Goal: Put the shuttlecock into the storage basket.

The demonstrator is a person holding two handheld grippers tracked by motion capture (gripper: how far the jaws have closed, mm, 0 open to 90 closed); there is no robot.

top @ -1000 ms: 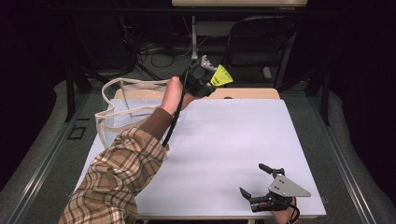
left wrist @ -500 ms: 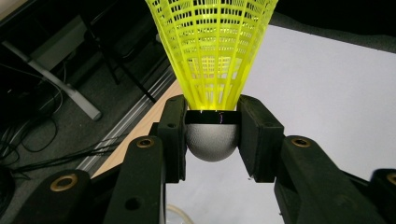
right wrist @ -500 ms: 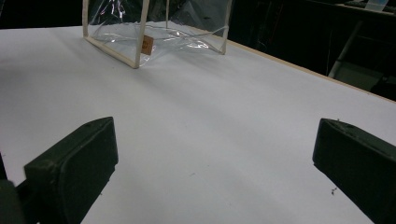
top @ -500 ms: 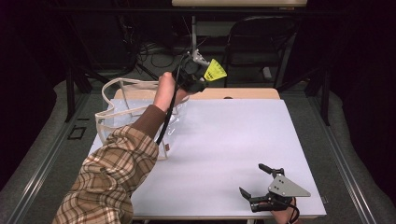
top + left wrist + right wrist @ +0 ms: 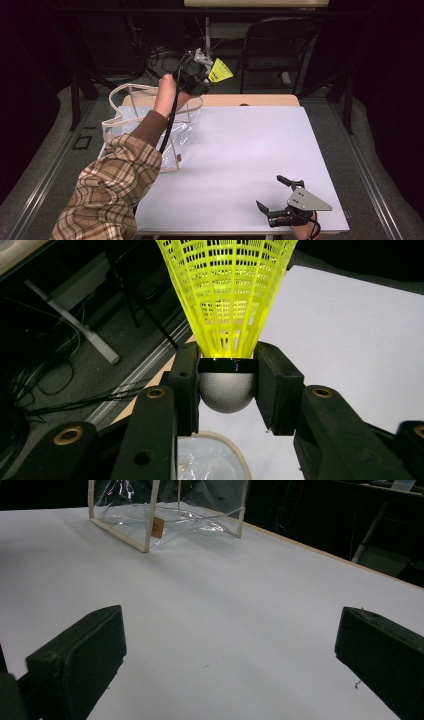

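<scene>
My left gripper (image 5: pixel 202 75) is raised high above the table's far left, shut on a yellow shuttlecock (image 5: pixel 219 70). In the left gripper view the two black pads (image 5: pixel 186 380) clamp the shuttlecock's grey rounded base (image 5: pixel 227 391), and its yellow mesh skirt (image 5: pixel 227 295) points up and away. A clear plastic bag with cream trim (image 5: pixel 131 116) stands open on the white table, below and to the left of that gripper; its rim (image 5: pixel 212 450) shows under the jaws. My right gripper (image 5: pixel 278 195) rests open near the table's front right edge, nothing between its pads (image 5: pixel 80 657).
The white tabletop (image 5: pixel 250 150) stretches between the bag (image 5: pixel 165 510) and the right gripper. A wooden strip (image 5: pixel 250 100) runs along the far edge. Beyond it are a dark chair (image 5: pixel 280 45), cables and stand legs on the floor.
My left gripper has lifted higher and shifted slightly left and away with the shuttlecock still held. The right gripper has not moved.
</scene>
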